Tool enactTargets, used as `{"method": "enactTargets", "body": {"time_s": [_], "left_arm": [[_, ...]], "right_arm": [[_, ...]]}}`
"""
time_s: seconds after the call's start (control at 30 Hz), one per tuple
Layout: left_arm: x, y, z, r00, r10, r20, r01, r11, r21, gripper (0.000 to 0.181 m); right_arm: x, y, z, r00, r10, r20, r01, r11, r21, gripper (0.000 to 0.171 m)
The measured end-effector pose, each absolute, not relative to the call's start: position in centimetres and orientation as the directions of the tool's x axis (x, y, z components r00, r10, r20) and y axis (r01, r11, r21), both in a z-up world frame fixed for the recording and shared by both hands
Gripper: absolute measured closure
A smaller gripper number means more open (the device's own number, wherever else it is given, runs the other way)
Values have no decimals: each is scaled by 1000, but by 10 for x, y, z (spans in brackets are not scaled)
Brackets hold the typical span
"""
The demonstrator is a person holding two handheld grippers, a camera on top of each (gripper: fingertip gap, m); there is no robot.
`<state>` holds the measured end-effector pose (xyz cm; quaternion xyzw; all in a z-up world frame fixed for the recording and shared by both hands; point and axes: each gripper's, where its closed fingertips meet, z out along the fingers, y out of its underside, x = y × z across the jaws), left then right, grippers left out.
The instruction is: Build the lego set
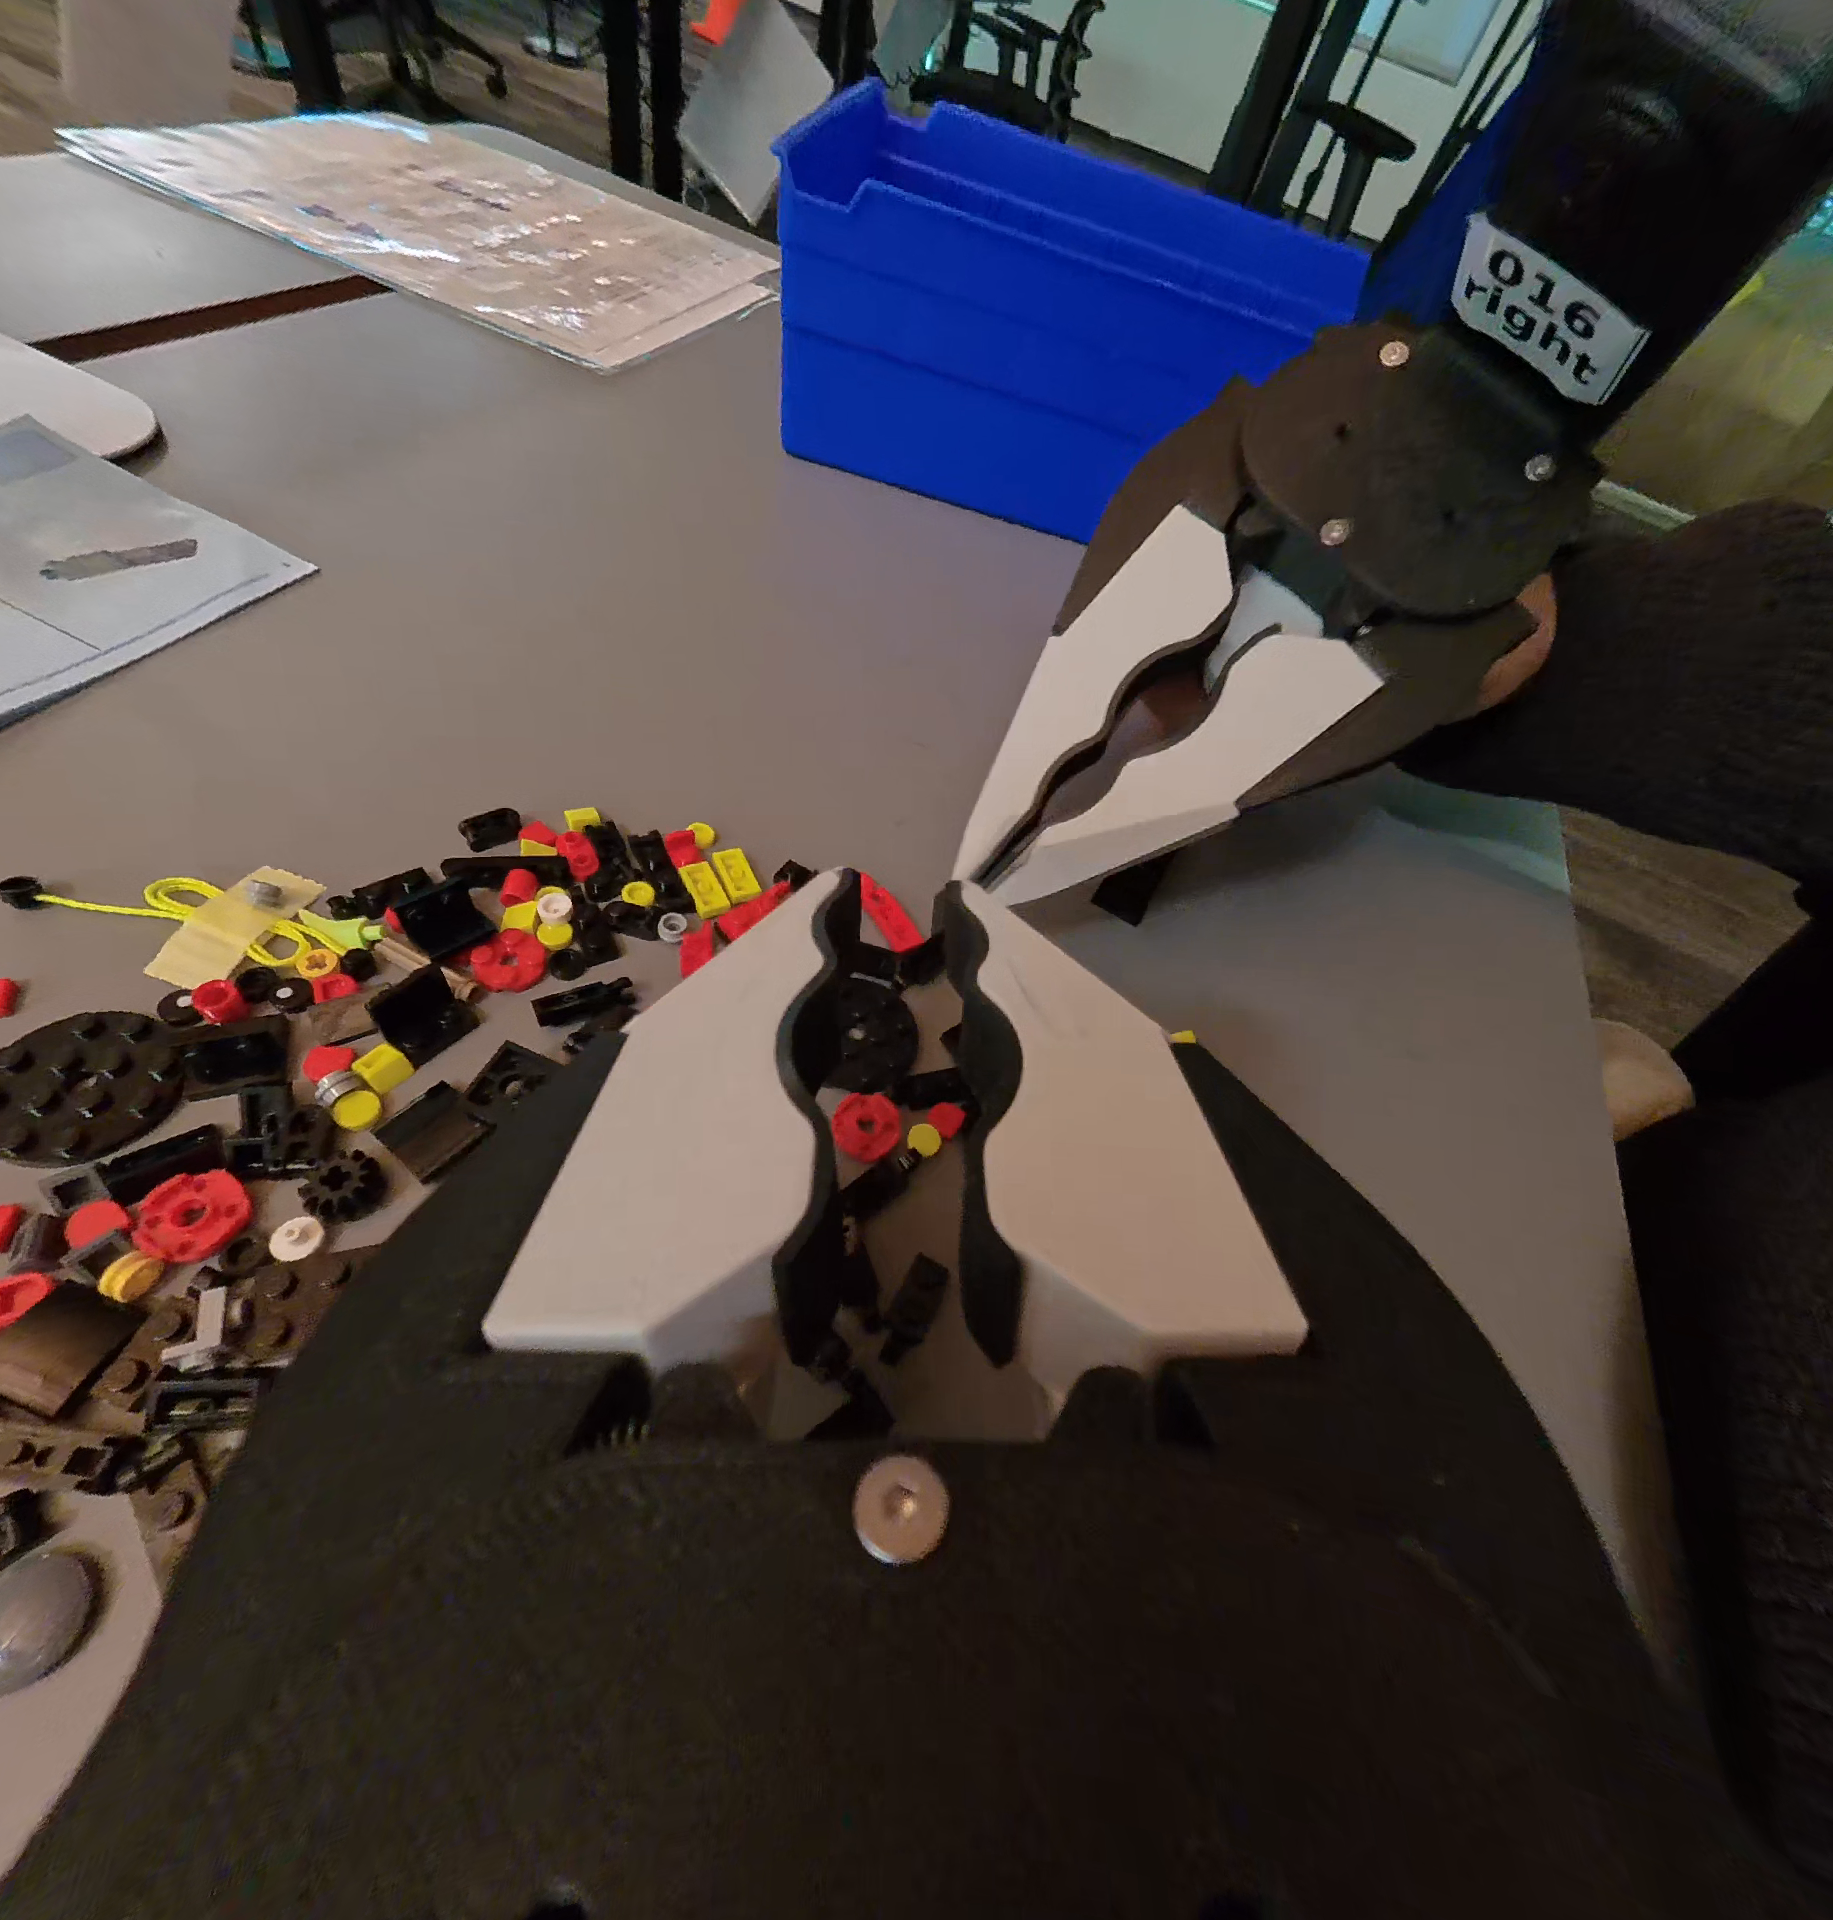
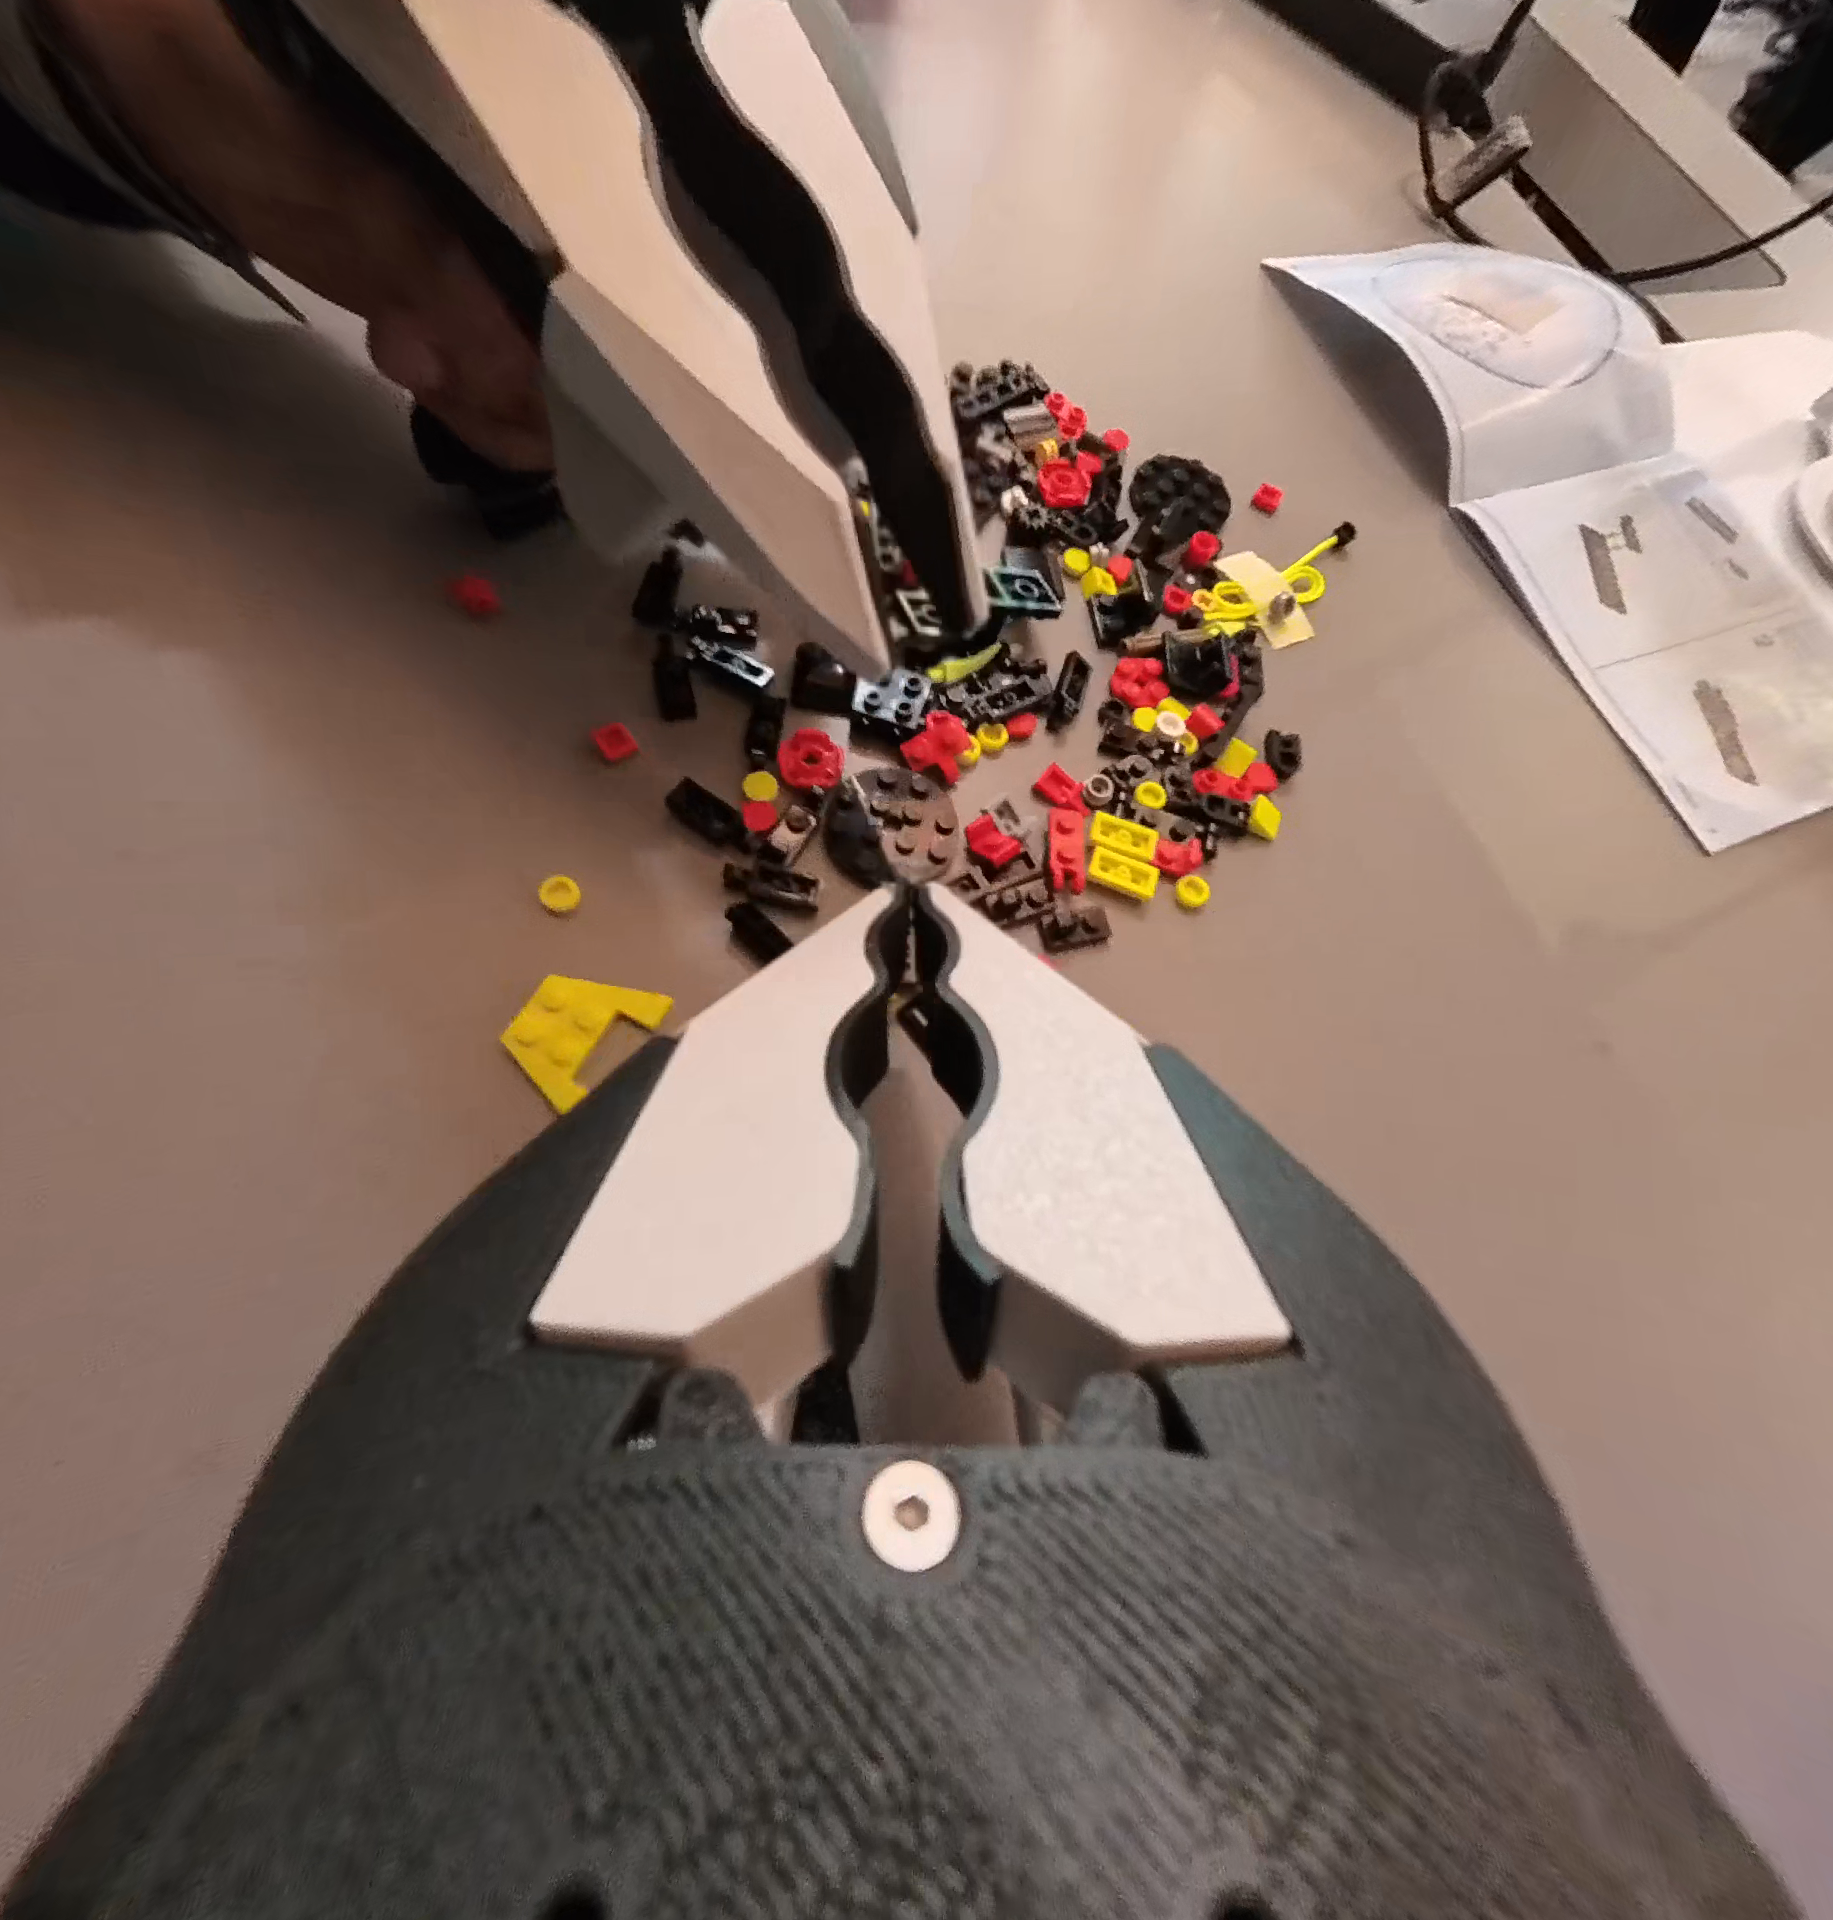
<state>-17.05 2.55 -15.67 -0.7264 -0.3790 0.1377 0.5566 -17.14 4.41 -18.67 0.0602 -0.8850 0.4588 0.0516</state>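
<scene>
A pile of small red, yellow and black lego pieces (image 1: 372,1039) lies on the grey table; it also shows in the right wrist view (image 2: 1047,727). My left gripper (image 1: 898,891) is a little open and empty, pointing down into the pile; in the right wrist view (image 2: 927,623) its tips reach the pieces. My right gripper (image 2: 907,888) is shut, its tips at the near edge of a dark round plate (image 2: 907,821). I cannot tell if it pinches the plate. In the left wrist view the right gripper (image 1: 979,878) sits just beside my left tips.
A blue bin (image 1: 995,343) stands at the back. An open instruction booklet (image 1: 60,561) lies left of the pile, also in the right wrist view (image 2: 1670,644). A yellow wedge plate (image 2: 579,1023) lies apart near my right gripper. The table edge (image 1: 1577,1039) is close on the right.
</scene>
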Motion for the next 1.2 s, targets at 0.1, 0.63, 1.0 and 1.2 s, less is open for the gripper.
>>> {"method": "enactTargets", "body": {"time_s": [0.1, 0.63, 1.0, 1.2], "left_arm": [[-169, 29, -158, 681, 696, 229, 404, -96, -910, 168], [-168, 28, -158, 680, 689, 251, 418, -84, -904, 168], [-128, 55, -152, 872, 486, -56, 126, -335, -934, 174], [-117, 65, -151, 898, 435, -67, 90, -331, -939, 172]], "right_arm": [[-171, 43, -198, -987, -60, 151, -156, 617, -771, 163], [-167, 37, -194, -1000, -19, 5, -15, 596, -803, 164], [-124, 55, -153, -819, -216, -531, 373, 503, -780, 164], [-118, 61, -139, -707, -264, -656, 475, 510, -717, 164]]}}
